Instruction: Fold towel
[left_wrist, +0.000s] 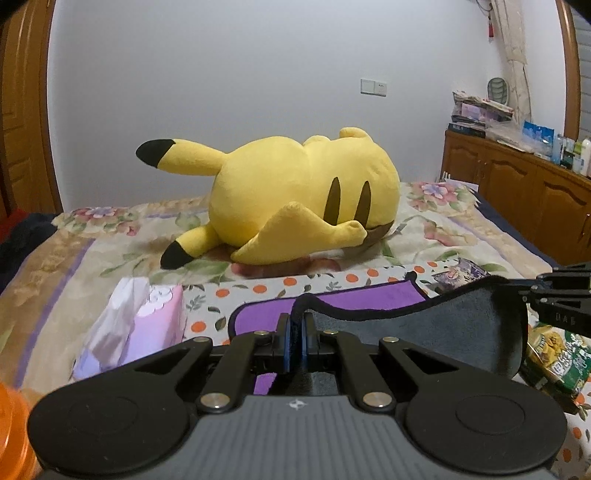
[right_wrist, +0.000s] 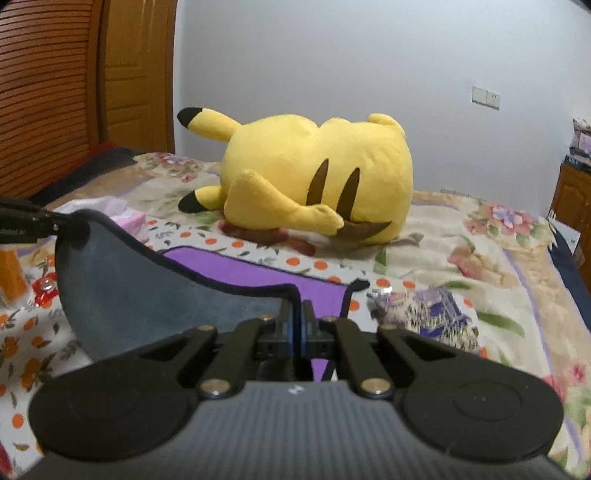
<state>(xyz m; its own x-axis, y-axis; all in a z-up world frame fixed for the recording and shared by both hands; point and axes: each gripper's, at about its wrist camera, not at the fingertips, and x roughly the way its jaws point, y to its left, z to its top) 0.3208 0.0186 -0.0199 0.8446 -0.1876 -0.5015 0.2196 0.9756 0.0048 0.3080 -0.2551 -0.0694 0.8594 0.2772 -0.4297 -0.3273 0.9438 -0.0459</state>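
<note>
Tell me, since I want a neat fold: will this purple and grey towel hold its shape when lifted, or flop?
Probably flop. The towel sags in a curve between the left gripper and right gripper, whose jaws are shut on its edge. It looks light: both corners hang lifted without visible strain. The plush surface likely resists slipping.
</note>
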